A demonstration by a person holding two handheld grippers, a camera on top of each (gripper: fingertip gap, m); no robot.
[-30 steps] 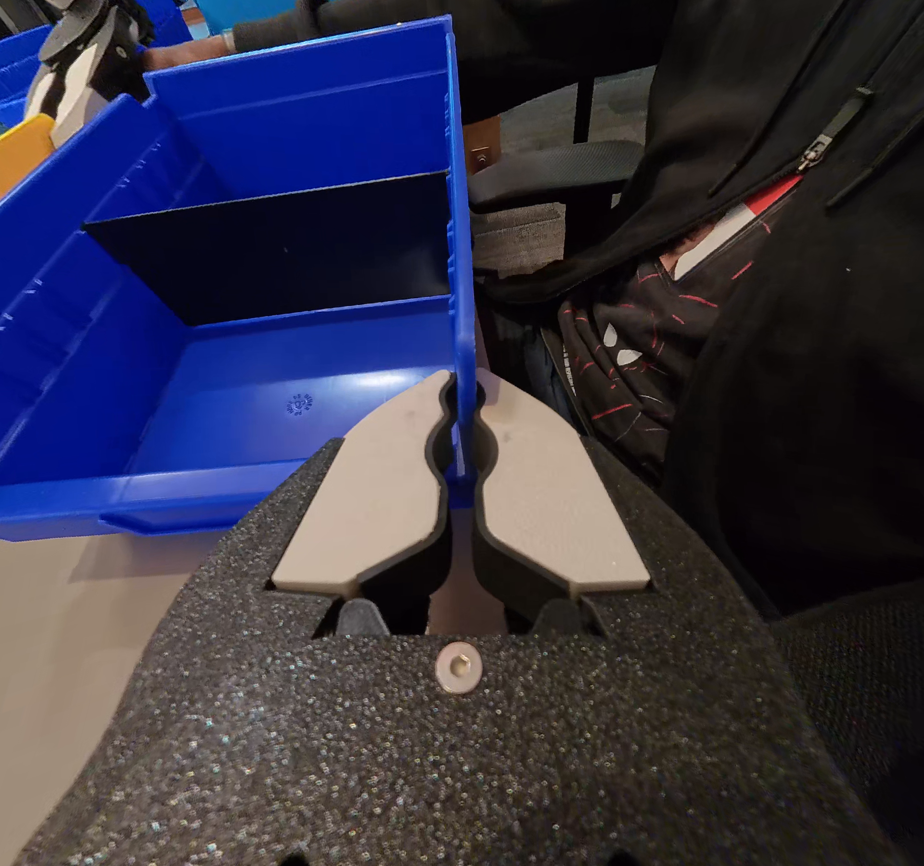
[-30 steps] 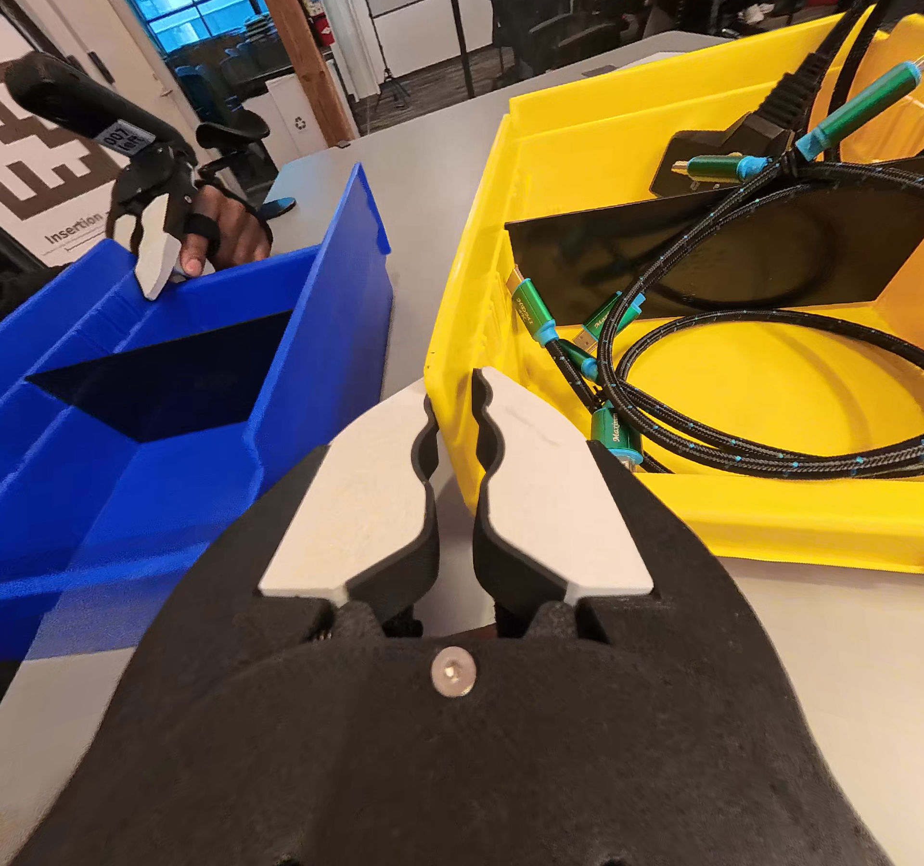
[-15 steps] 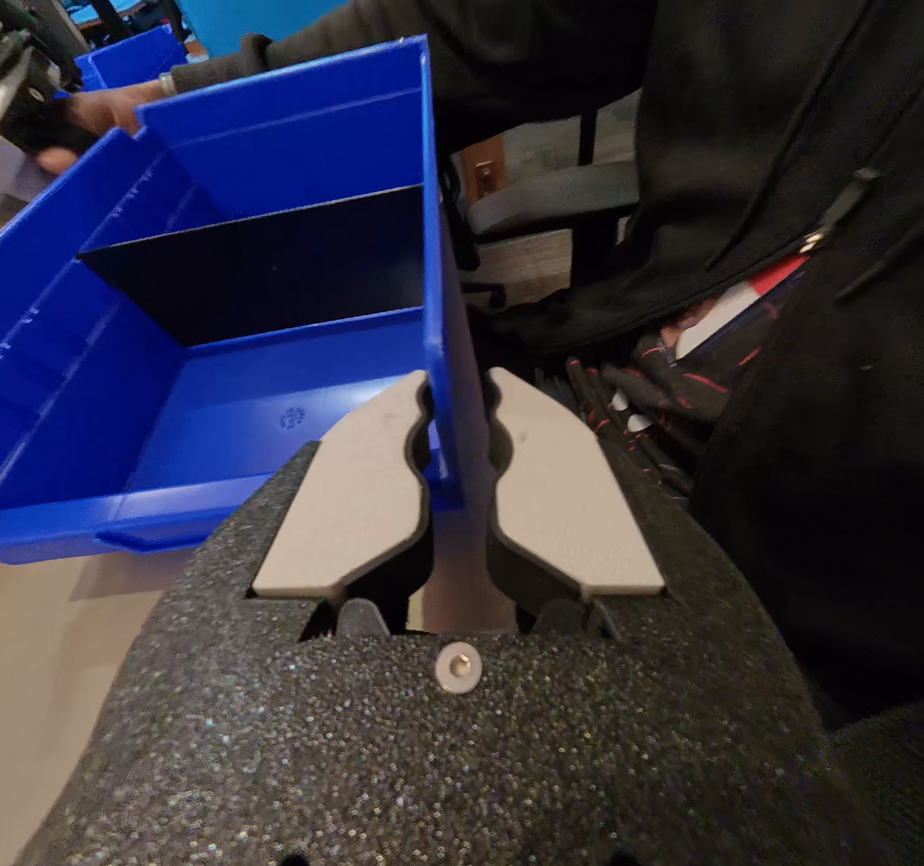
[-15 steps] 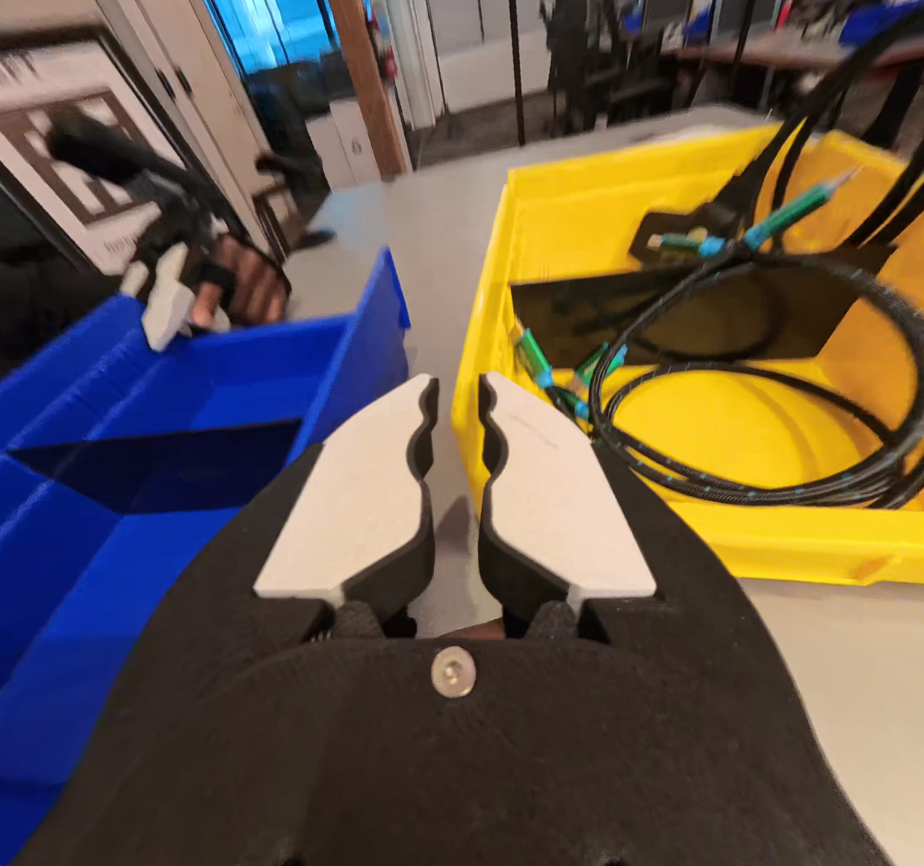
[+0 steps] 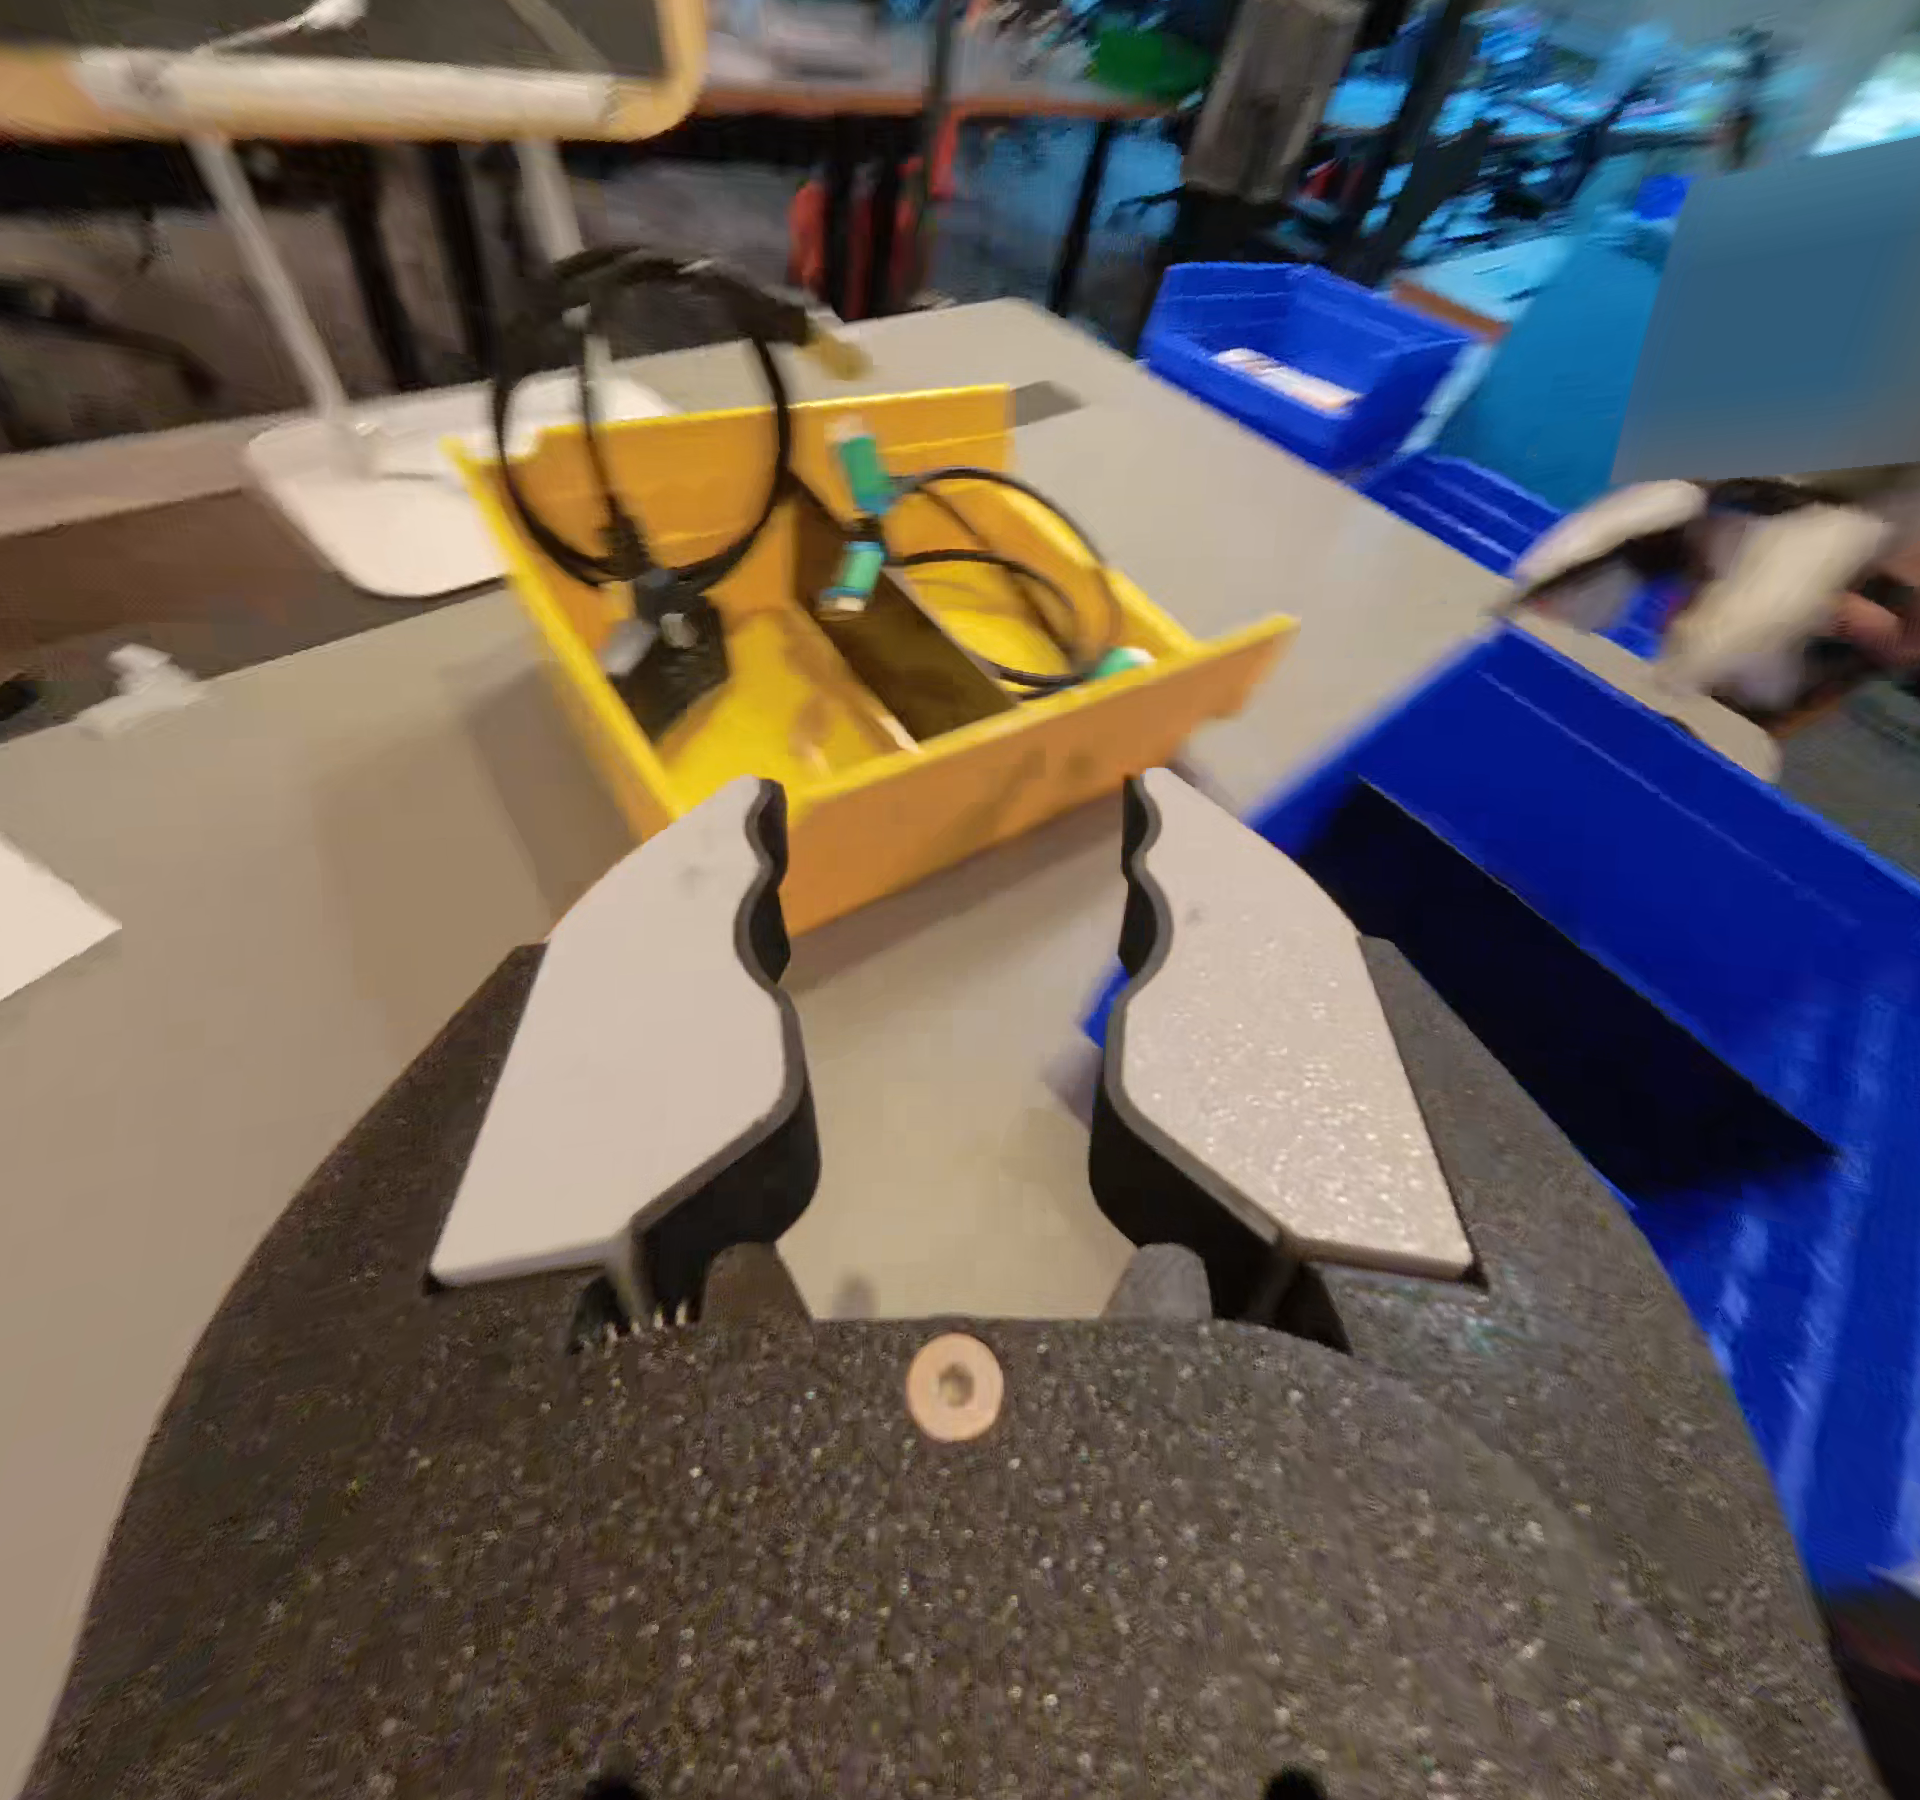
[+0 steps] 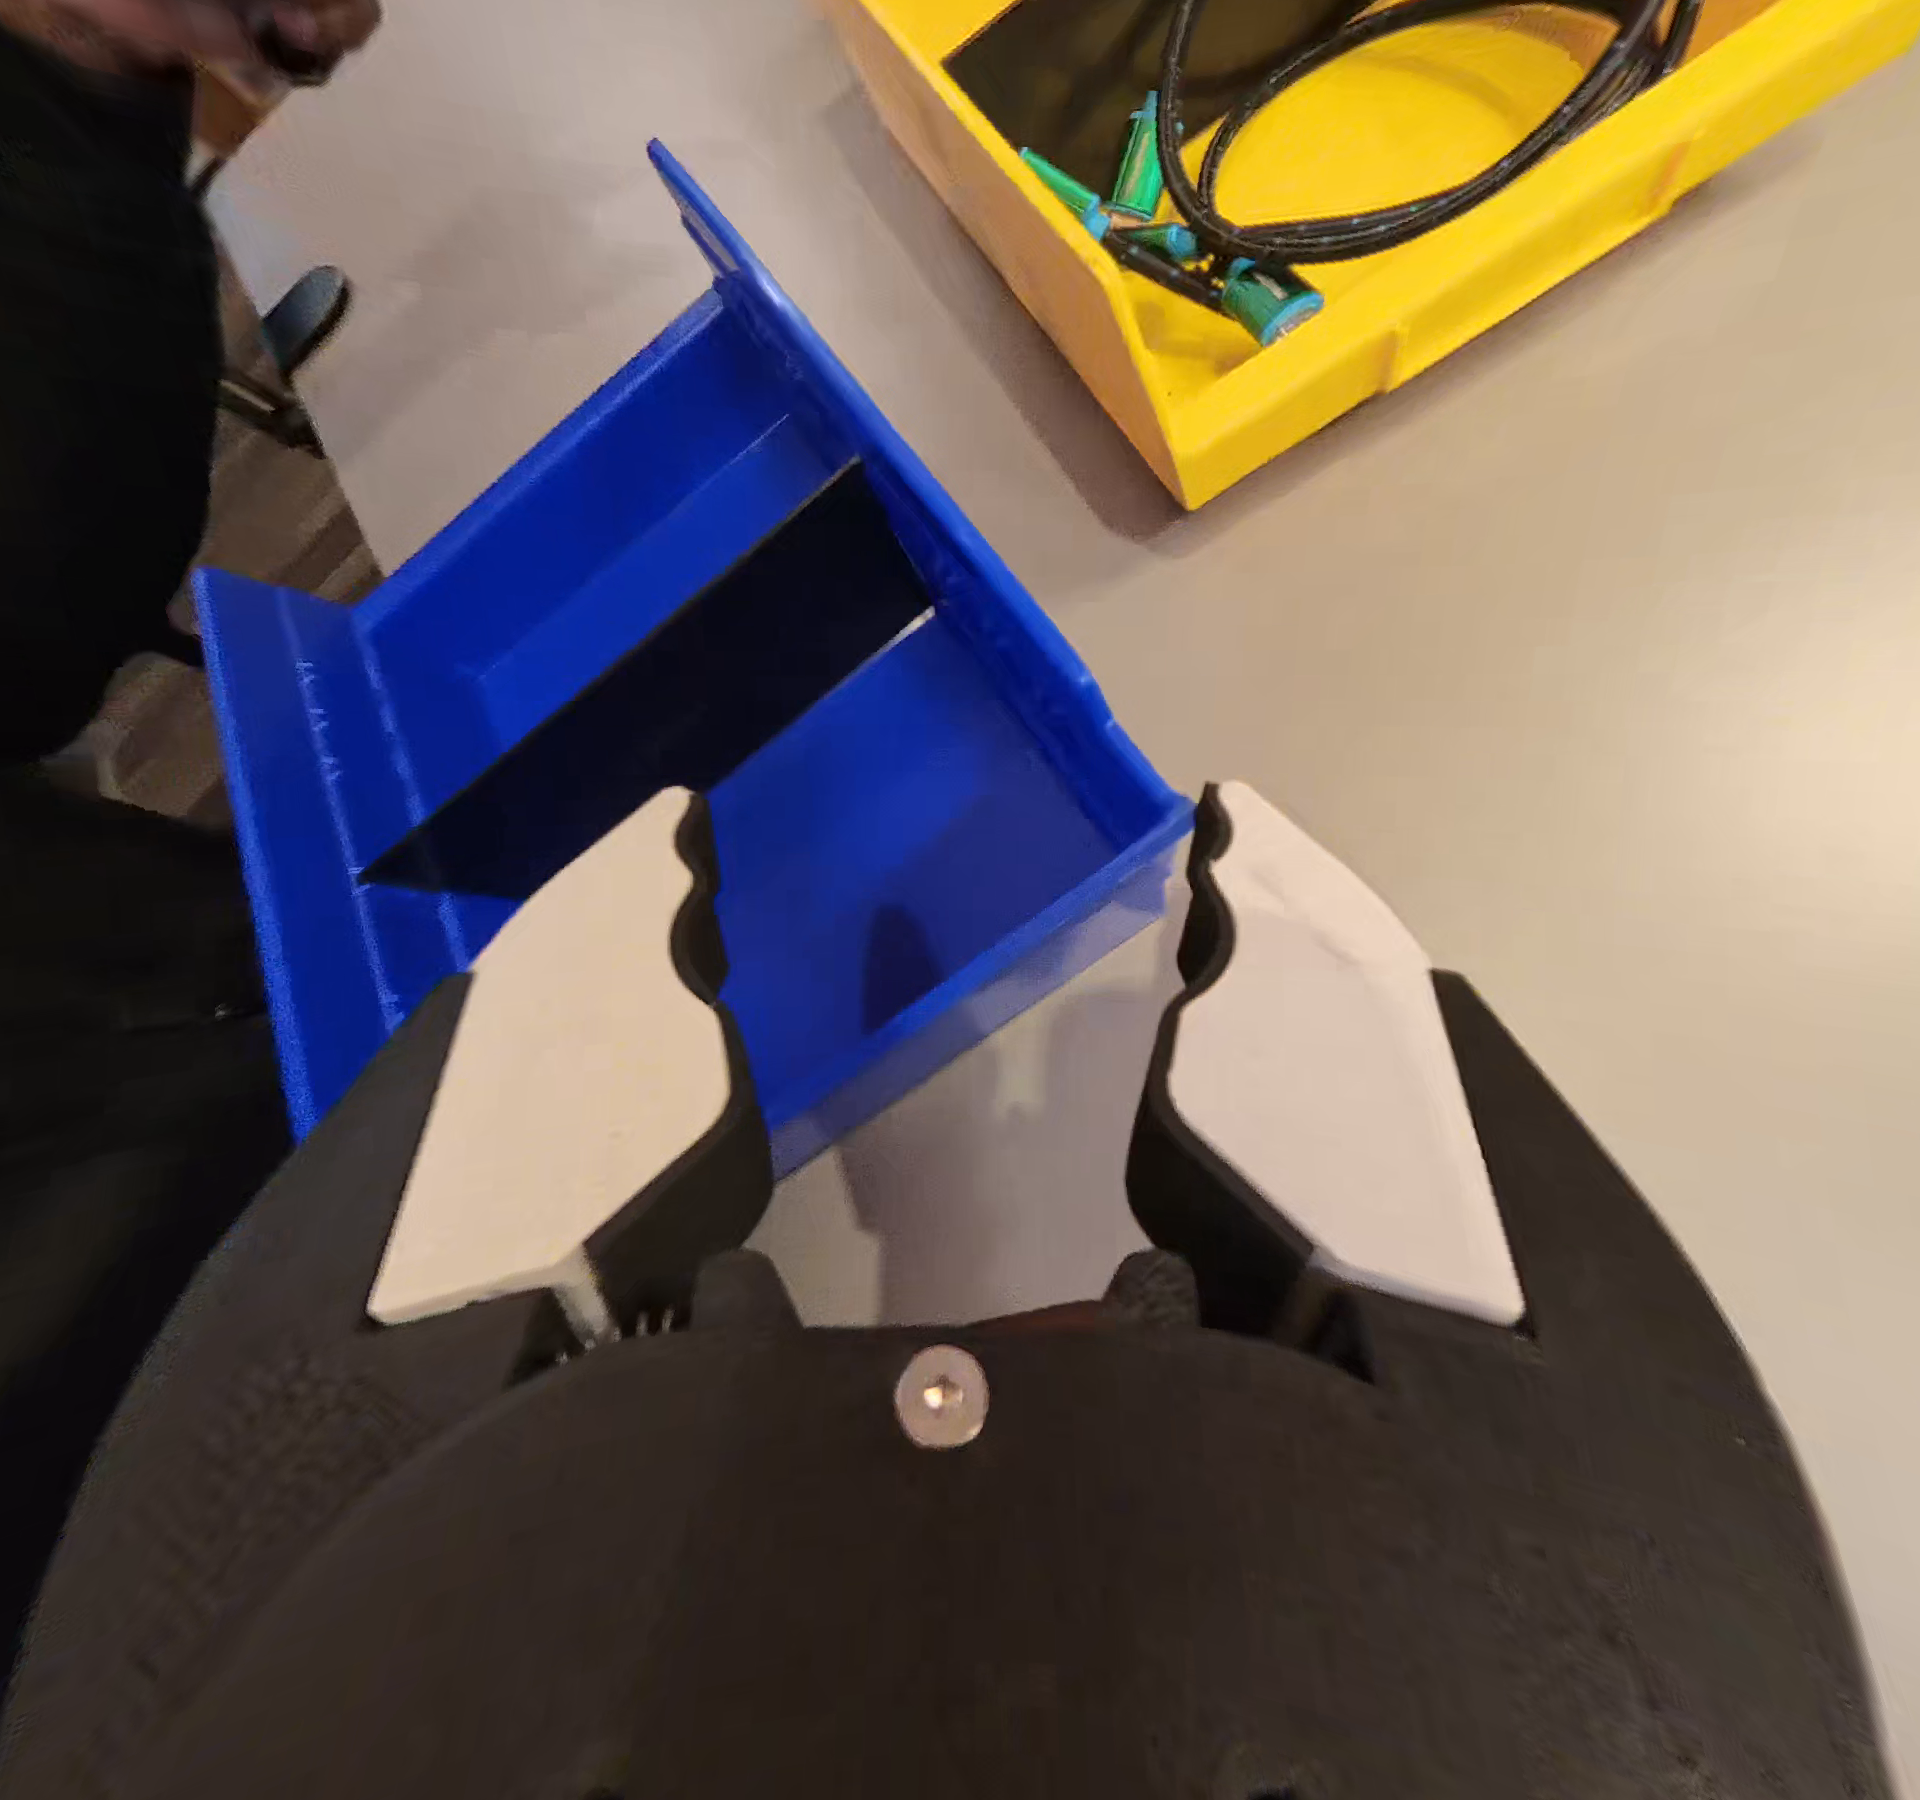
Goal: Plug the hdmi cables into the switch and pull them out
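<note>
Both grippers hang free above the grey table (image 6: 1455, 711) with nothing held, the left gripper (image 5: 954, 820) with its jaws spread and aimed at the yellow bin (image 5: 935, 784), the right gripper (image 6: 951, 815) with its jaws wide apart over the near corner of the empty blue bin (image 6: 1049, 680); this looks like a reach toward the parts before any plugging. The hdmi cables (image 6: 1455, 223) lie coiled in the yellow bin, green plugs (image 6: 1132, 181) in a corner. Only the blurred left view shows the bin's far compartment, where a dark boxy piece, probably the switch (image 5: 670, 675), sits with leads rising from it.
</note>
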